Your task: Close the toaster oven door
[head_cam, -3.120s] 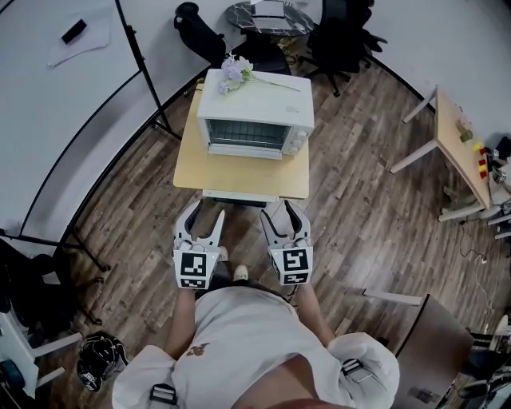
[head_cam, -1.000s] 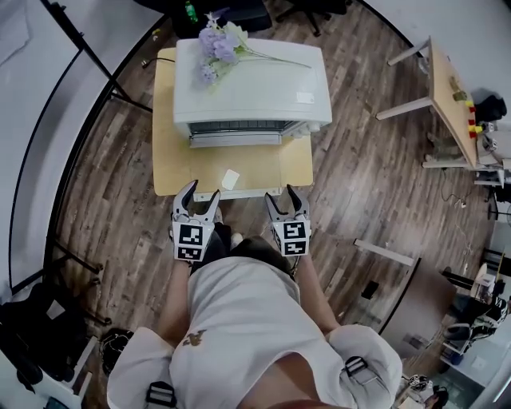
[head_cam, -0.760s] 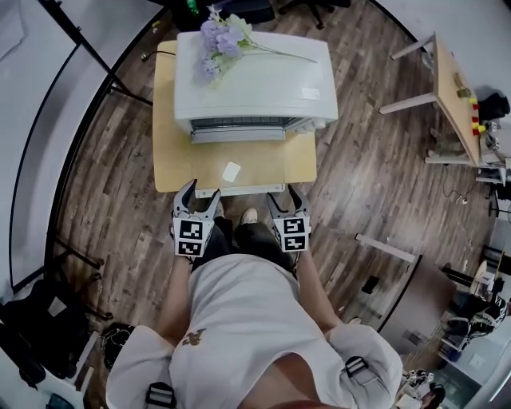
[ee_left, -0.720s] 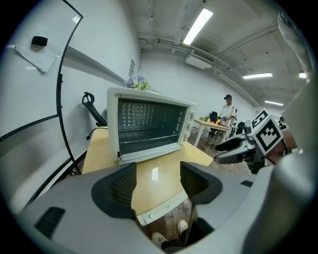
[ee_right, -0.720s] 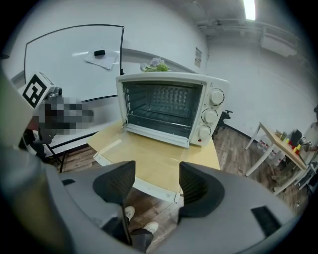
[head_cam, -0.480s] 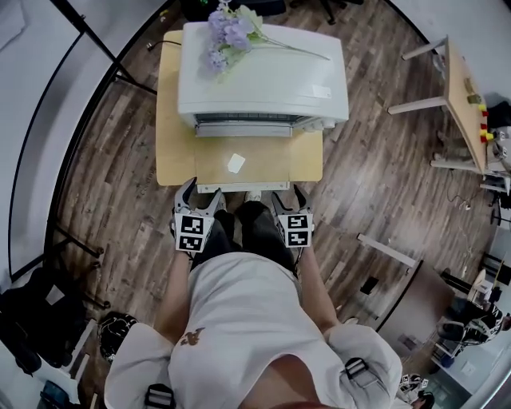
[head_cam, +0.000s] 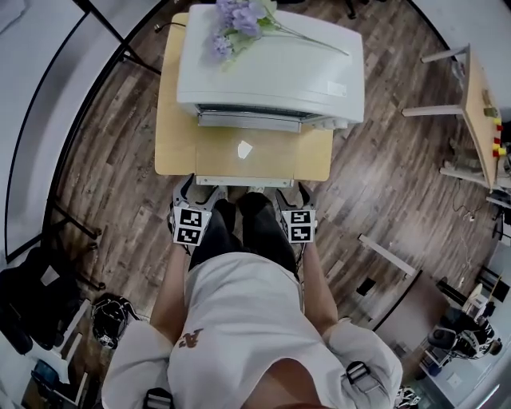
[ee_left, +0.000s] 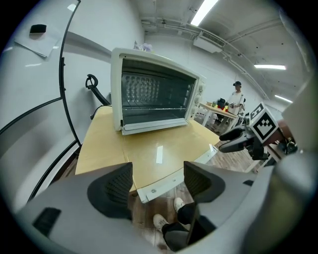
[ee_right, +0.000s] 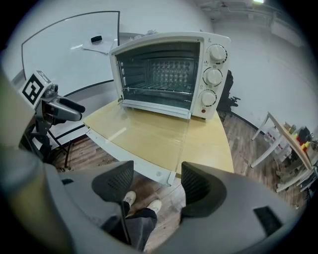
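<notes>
Step in hand: getting under the open door to lift it shut.

- The toaster oven (head_cam: 271,64) is sitting on the small wooden table (head_cam: 172,144), cavity facing the person. Its glass door (head_cam: 263,164) is lying fully down, flat over the tabletop, with its white front rail (ee_left: 171,176) reaching out past the table's near edge.
- The left gripper (ee_left: 156,181) is hanging just below and in front of the rail's left corner. Its jaws have just been opening and are standing well apart, with nothing between the pads.
- The right gripper (ee_right: 156,181) is doing likewise at the right corner, the rail (ee_right: 129,158) showing beyond the gap. Its jaws have also just been opening, and it too is empty.

Judgement on doing it well: both sets of fingers should be coming up under the rail evenly, one per corner, so the door is rising level and not twisting on its hinge. The push should be following the door's arc up and towards the cavity, easing off near the frame to avoid slamming the glass. The flowers (head_cam: 239,20) lying on the oven's top could be shaken off by a hard close.

Writing: three knobs (ee_right: 212,75) are showing marks too small to read. A small label (head_cam: 339,89) on the top is also unreadable. No brand is legible.
</notes>
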The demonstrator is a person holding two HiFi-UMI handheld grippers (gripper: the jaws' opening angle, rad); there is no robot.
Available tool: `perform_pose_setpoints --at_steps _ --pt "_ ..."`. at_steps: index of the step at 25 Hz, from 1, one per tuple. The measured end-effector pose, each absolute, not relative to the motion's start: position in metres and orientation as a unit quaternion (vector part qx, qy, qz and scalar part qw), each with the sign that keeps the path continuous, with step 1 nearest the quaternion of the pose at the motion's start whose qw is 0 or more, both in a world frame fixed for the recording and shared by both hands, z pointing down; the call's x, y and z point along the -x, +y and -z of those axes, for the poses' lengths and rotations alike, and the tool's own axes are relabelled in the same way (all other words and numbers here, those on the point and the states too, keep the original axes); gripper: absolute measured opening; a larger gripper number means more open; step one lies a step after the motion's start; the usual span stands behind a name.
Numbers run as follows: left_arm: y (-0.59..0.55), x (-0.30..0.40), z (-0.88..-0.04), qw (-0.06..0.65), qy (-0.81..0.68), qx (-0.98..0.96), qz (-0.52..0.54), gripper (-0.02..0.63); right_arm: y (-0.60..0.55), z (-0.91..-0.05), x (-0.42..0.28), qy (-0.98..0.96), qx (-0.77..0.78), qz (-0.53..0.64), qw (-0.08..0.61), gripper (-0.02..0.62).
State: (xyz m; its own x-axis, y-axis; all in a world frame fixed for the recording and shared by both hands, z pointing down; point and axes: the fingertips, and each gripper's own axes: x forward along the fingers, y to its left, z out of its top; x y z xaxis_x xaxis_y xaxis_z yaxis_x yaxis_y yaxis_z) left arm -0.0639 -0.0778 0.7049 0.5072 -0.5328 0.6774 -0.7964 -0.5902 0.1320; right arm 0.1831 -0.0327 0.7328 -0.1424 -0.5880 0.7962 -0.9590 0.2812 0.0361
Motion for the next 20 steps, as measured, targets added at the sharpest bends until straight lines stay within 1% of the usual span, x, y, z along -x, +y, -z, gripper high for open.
perform_pose_setpoints --at_steps 10,20 --pt "-0.063 0.071 -0.753 0.245 -0.396 -0.818 -0.338 0.357 -0.022 -0.763 -0.191 -0.71 -0.527 -0.273 0.38 0.325" --pt "-0.06 0.076 -0.785 0.264 -0.398 -0.802 -0.358 0.376 -0.021 -0.79 -0.19 -0.707 -0.518 -0.285 0.388 0.33"
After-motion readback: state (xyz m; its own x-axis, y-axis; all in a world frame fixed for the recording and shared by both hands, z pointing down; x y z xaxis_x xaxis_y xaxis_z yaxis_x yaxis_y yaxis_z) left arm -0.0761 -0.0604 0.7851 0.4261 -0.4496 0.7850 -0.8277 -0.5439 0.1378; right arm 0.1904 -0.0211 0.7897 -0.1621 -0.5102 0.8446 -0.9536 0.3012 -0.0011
